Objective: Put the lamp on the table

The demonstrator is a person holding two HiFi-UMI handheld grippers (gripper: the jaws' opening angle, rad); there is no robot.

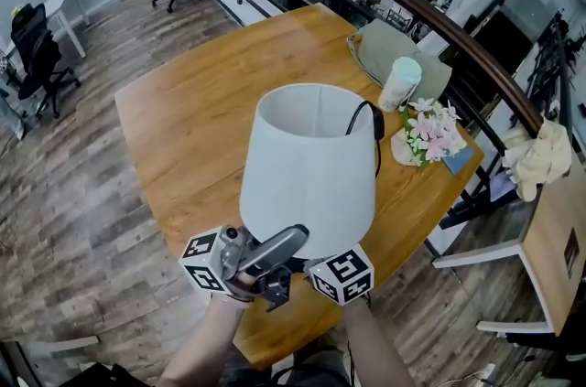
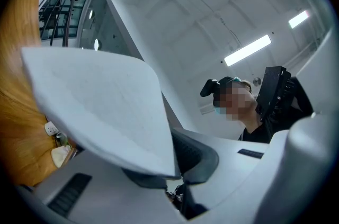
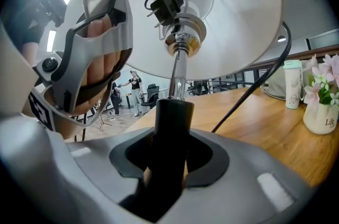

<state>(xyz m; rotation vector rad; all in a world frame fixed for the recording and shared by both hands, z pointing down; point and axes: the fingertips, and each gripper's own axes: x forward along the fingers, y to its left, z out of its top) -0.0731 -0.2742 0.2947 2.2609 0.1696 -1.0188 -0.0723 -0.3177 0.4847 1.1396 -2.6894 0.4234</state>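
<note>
Two grippers are shown with the lamp (image 1: 307, 166) held above the near edge of the table (image 1: 183, 120). The left gripper (image 2: 169, 175) is clamped on the lower rim of the shade (image 2: 100, 101), at 7 o'clock of it in the head view. The right gripper (image 3: 168, 157) is closed round the black stem (image 3: 170, 122) beneath the shade. The lamp's long axis is tipped toward 12 o'clock, where bare tabletop is offered (flowers (image 1: 430, 134) and a cup (image 1: 400, 83) are found at 2 o'clock). The base is hidden.
</note>
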